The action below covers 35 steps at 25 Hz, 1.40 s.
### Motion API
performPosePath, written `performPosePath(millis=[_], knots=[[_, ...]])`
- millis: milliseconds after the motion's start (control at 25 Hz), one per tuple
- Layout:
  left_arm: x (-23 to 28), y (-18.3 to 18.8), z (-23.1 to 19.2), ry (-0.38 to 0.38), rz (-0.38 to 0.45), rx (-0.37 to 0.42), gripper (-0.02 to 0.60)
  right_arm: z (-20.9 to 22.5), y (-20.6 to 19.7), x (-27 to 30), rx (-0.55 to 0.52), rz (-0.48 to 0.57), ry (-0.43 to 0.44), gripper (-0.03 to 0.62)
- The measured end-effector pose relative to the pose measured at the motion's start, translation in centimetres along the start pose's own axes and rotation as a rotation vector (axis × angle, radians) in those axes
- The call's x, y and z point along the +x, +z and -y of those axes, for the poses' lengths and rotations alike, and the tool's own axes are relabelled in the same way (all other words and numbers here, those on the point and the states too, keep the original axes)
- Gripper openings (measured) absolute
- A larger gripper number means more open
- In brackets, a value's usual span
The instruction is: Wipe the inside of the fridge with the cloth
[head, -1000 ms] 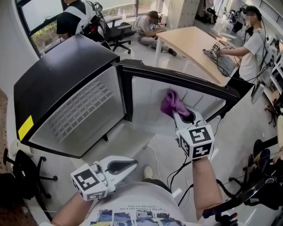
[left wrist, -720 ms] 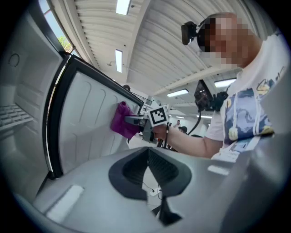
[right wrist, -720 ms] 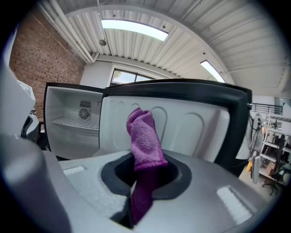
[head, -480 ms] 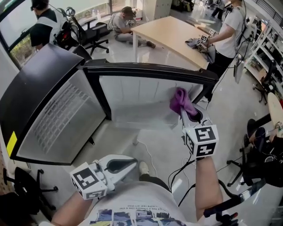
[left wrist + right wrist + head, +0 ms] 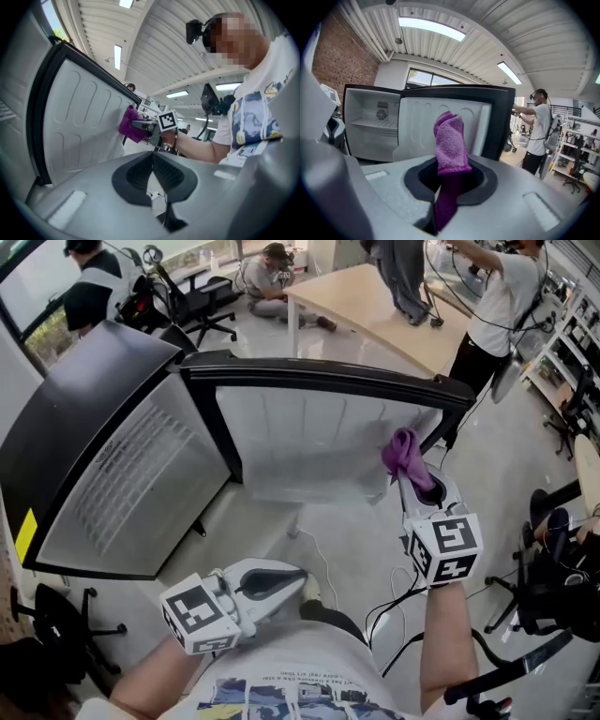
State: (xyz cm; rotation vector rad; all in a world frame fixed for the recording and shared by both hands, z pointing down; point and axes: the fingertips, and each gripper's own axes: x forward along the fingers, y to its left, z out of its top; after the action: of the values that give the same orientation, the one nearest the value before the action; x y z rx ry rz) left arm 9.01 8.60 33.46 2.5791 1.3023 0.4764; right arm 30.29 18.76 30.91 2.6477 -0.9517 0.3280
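The right gripper point(image 5: 411, 479) has its jaws clamped on a purple cloth point(image 5: 404, 453), which is bunched between them and stands out past the tips as a folded wad. The fridge point(image 5: 94, 404) stands open: its black body is at the left of the head view, with a wire shelf point(image 5: 127, 474) showing inside, and its door point(image 5: 300, 442) is swung out across the middle with the white ribbed liner facing the person. The cloth is up at that liner, near the door's outer black edge and about mid-height. Whether it presses on the plastic or sits just off it cannot be told. In the right gripper view the cloth rises in front of the liner, and the fridge's cavity lies off to the left with a small fan point(image 5: 382, 114) on its back wall. The left gripper point(image 5: 296, 579) hangs low by the person's waist, well apart from the fridge, with its jaws brought together and nothing between them. It points toward the door, and its own view takes in the right gripper and the cloth. A thin cable point(image 5: 325, 568) trails over the floor point(image 5: 347, 531) below the door. Behind the fridge stands a wooden table point(image 5: 375, 310), with a standing person point(image 5: 497, 306) at its right end.
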Motion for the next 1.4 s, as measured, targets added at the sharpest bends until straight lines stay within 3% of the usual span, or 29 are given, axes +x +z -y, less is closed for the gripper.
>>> performPosePath(millis=[400, 720, 1080, 1400], knots=[[-4.3, -0.6, -1.1, 0.124, 0.024, -0.038, 0.006, -14.0, 2.9, 5.4, -0.065, 0.058, 0.321, 0.055], [-8.7, -1.5, -1.8, 0.282, 0.058, -0.072, 0.006, -20.6, 2.9, 10.5, -0.091, 0.042, 0.469, 0.055], [-11.3, -2.6, -2.7, 0.377, 0.06, -0.091, 0.006, -20.3, 0.5, 13.7, -0.085, -0.004, 0.422, 0.055], [-8.3, -2.6, -2.7, 0.299, 0.02, -0.061, 0.006, -15.4, -1.1, 12.7, -0.058, -0.024, 0.318, 0.055]])
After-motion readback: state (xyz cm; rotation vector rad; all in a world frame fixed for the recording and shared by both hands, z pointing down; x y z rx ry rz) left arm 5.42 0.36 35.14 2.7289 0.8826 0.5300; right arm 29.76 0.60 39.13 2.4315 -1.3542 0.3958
